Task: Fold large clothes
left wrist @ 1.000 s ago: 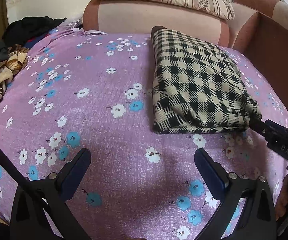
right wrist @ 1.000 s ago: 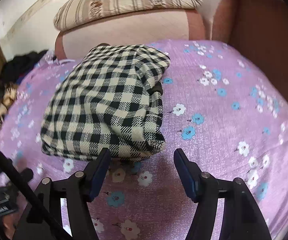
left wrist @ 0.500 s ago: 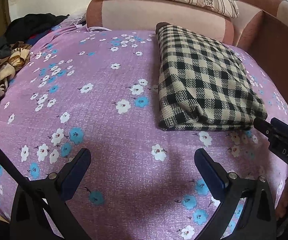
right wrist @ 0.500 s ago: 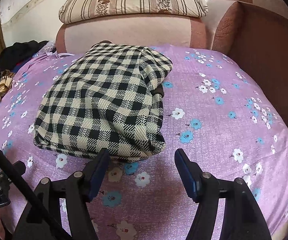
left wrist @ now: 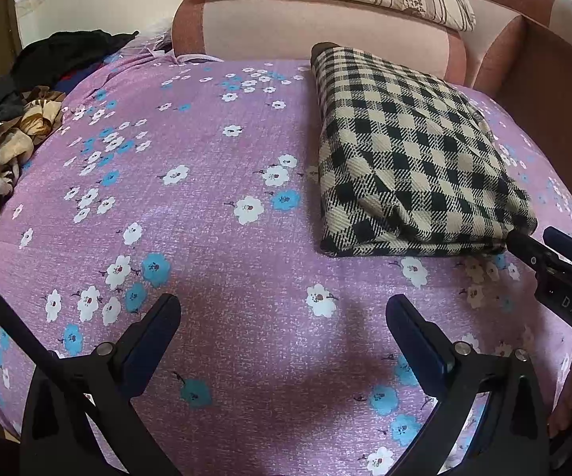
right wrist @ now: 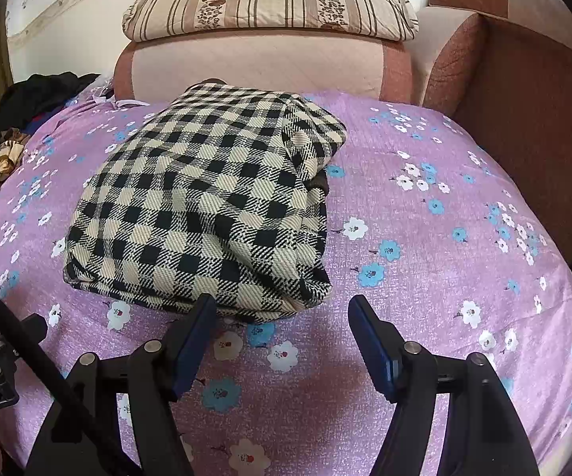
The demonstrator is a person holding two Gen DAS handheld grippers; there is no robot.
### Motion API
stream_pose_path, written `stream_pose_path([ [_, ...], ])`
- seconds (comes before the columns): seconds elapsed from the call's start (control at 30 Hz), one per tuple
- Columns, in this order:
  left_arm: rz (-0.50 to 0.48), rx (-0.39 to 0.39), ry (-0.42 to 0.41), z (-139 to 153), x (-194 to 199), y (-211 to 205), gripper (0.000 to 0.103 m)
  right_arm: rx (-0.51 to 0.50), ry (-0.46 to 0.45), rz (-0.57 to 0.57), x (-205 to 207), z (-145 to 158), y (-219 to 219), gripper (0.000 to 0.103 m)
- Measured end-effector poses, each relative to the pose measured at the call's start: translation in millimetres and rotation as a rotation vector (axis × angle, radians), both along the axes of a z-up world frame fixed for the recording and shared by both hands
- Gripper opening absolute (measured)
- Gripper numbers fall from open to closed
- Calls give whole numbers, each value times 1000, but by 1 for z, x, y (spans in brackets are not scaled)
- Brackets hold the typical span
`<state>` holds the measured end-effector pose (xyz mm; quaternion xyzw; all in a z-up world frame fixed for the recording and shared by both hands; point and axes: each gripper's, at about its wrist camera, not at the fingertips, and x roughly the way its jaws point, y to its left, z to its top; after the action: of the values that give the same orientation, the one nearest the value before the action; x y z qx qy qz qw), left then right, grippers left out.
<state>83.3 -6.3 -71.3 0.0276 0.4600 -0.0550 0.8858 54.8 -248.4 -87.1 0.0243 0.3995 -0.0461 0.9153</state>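
1. Left gripper sits at the bottom of its own view, jaws spread wide with only the purple flowered bedsheet between them.
2. Heaped clothes lie at the left edge of that view, dark ones behind tan ones.
3. At upper right of the same view lies the folded checked garment, a thick black-and-cream bundle, well apart from the left gripper's fingertips.
4. From the right edge, the right gripper's dark tip comes in just beside the bundle's near right corner (contact cannot be told).
5. Seen from the right wrist, the right gripper stands wide, nothing held; the garment's near edge lies just above its left finger.
6. Behind, a striped pillow rests on a pink headboard cushion.
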Motion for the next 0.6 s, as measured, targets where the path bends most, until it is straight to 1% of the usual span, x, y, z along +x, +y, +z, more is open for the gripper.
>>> stream_pose_path([
  [0.23,-7,14,5,-2,0,-2,103,-7,-3,1,0,1,2,74],
  [0.6,-1,15,14,-5,1,-1,103,-17,-10,0,-1,2,2,75],
])
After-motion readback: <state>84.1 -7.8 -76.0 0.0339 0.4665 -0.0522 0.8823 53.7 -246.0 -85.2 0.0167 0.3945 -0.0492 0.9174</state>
